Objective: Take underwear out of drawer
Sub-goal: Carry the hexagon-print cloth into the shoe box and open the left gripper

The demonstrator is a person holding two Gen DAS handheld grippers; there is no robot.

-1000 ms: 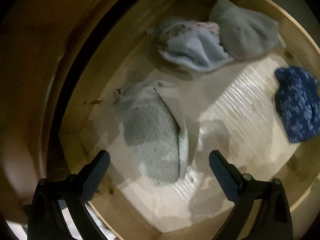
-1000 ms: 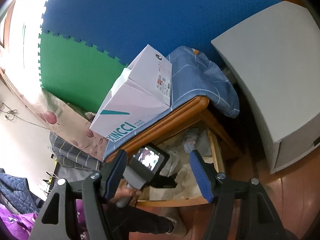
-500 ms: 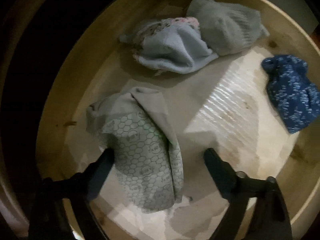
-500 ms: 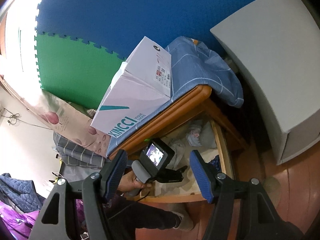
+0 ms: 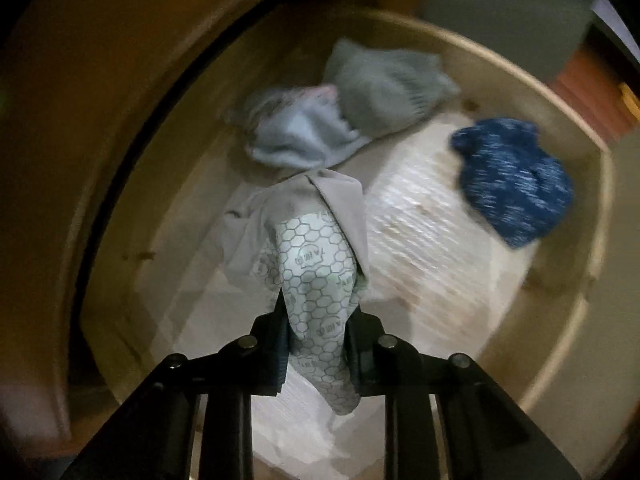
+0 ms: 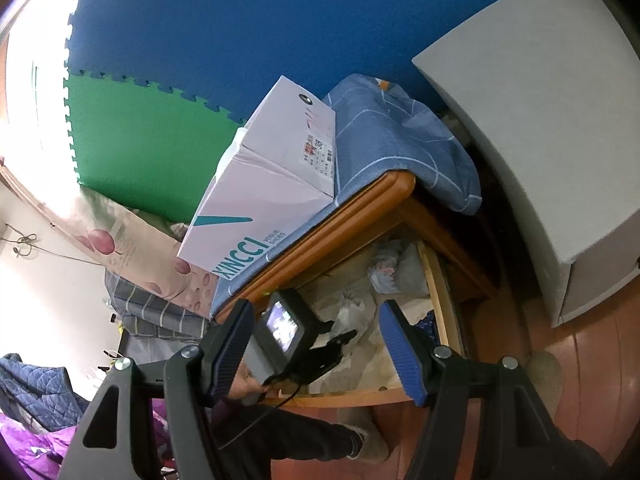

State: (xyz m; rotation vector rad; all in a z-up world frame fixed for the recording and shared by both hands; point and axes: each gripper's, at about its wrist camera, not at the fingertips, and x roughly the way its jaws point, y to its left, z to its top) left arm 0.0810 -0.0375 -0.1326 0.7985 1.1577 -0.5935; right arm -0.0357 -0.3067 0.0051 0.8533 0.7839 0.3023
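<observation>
Hexagon-print underwear (image 5: 316, 280) pinched between the closed left tongs (image 5: 318, 320)

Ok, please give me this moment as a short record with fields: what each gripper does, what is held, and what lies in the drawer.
left gripper: shut on the hexagon-print underwear
right gripper: open, holding nothing, outside the drawer
held garment: pale, partly lifted, its upper part bunched over the drawer floor
other items in drawer: light blue garment, grey garment, dark blue speckled garment
drawer state: pulled open
</observation>
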